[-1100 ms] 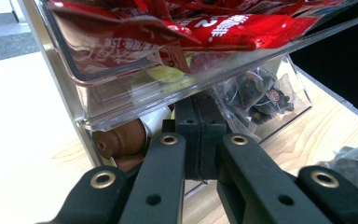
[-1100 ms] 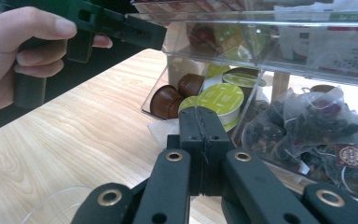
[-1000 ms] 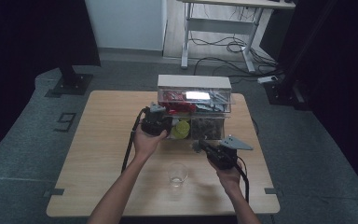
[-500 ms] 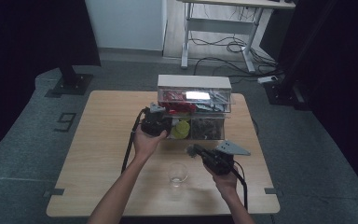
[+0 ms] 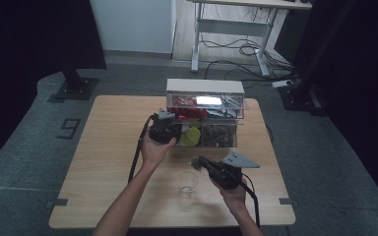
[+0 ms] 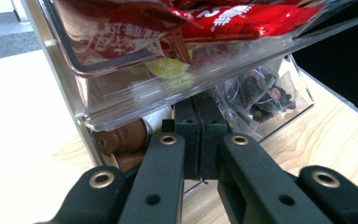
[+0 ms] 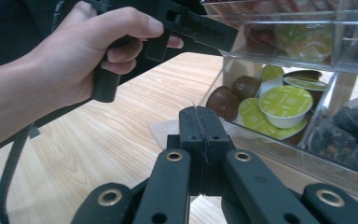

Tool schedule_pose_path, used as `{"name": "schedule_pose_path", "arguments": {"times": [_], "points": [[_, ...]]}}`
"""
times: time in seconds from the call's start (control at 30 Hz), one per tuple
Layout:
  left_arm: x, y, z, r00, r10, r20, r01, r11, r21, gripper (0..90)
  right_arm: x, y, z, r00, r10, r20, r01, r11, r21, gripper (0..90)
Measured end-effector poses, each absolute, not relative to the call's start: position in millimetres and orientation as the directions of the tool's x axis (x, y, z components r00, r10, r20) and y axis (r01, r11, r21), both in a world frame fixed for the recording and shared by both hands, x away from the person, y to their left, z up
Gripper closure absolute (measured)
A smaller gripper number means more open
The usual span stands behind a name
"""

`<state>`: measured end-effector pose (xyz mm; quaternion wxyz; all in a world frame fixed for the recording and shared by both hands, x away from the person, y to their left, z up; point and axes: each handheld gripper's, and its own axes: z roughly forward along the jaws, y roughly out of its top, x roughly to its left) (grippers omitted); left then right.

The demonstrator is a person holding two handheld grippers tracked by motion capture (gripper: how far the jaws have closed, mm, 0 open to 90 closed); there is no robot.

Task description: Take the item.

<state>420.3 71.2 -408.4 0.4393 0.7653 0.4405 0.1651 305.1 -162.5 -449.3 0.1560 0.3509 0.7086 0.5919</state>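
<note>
Light wood bench (image 5: 108,147), rounded corners, on grey carpet floor (image 5: 24,147). Dark curtains both sides of the room; a white panel (image 5: 133,24) at the back, a desk frame (image 5: 236,29) w/ loose cables under it, a "9" marker (image 5: 69,128) on the floor left of the bench.

At the bench's far edge: clear acrylic organizer (image 5: 204,118), white top, upper drawer over lower compartments. Upper drawer holds red sachets (image 6: 242,21) w/ white print, too cut off to read. Lower left compartment: coffee capsules (image 7: 284,105), green lids and brown ones, lid print illegible. Lower right: dark tea bags (image 6: 261,91) in clear wrap w/ a small round red logo, unreadable.

Left hand-held gripper (image 5: 170,124) sits against the organizer's left front, jaws pressed together, nothing between them; in the left gripper view the tips lie just under the upper drawer's front edge. Right hand-held gripper (image 5: 197,163), jaws also closed and empty, hovers near the bench's front right, pointing towards the capsule compartment, apart from it. Clear glass cup (image 5: 187,183) stands on the bench just left of the right hand.
</note>
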Motion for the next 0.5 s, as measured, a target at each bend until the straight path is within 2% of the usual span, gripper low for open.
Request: {"name": "schedule_pose_path", "arguments": {"times": [0.5], "points": [[420.2,70.8,-408.6,0.556,0.821,-0.133,0.53,-0.226,0.818,89.1,292.4,-157.1,-446.9,-0.73,0.653,0.202,0.303,0.045,0.952,89.1]]}}
